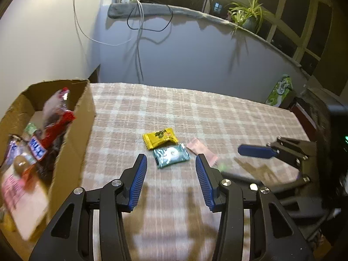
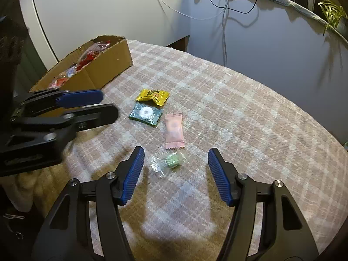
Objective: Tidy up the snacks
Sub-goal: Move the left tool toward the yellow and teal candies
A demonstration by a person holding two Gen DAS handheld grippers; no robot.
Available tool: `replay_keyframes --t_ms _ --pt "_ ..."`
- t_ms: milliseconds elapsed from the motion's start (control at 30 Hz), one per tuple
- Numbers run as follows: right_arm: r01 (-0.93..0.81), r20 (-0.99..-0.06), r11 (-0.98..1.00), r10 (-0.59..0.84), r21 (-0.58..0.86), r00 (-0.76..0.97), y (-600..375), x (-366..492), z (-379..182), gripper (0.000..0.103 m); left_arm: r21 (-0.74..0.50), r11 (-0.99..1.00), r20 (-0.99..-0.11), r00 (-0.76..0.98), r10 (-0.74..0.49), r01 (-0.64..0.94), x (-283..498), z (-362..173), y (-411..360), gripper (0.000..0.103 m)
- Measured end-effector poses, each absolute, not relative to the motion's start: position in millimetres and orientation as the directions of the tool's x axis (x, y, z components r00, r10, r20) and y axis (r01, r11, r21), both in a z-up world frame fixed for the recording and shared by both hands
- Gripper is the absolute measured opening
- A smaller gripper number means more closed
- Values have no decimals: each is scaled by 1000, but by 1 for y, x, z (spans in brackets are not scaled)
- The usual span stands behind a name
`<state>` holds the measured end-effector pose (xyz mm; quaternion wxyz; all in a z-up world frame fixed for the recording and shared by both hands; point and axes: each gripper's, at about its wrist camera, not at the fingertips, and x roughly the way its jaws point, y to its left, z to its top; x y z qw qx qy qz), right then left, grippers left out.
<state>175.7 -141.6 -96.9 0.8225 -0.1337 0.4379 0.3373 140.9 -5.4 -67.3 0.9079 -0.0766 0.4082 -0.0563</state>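
Box (image 2: 104,69): sitting at the table's left edge, already holding many wrapped snacks. Four are lying loose on the plaid cloth (image 2: 239,113), awaiting sorting, by my judgement: yellow packet (image 2: 153,96), teal packet (image 2: 145,114), pink packet (image 2: 174,130), clear-wrapped green candy (image 2: 171,161). Left gripper (image 1: 171,162): jaws spread, hovering before the teal packet, holding nothing. Right gripper (image 2: 176,159): jaws spread, straddling the green candy without touching it.
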Motion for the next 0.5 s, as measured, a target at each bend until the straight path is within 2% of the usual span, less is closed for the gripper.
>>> replay_keyframes --t_ms 400,433,500 --pt "-683 -807 728 439 62 394 -136 182 -107 63 -149 989 -774 623 -115 -3 193 -99 -9 45" --pt "-684 -807 727 439 62 394 -136 182 -107 62 -151 988 -775 622 -115 -5 194 -100 -8 45" --pt "-685 -812 725 438 67 384 -135 183 -110 50 -150 989 -774 623 -116 -2 196 -99 -8 45"
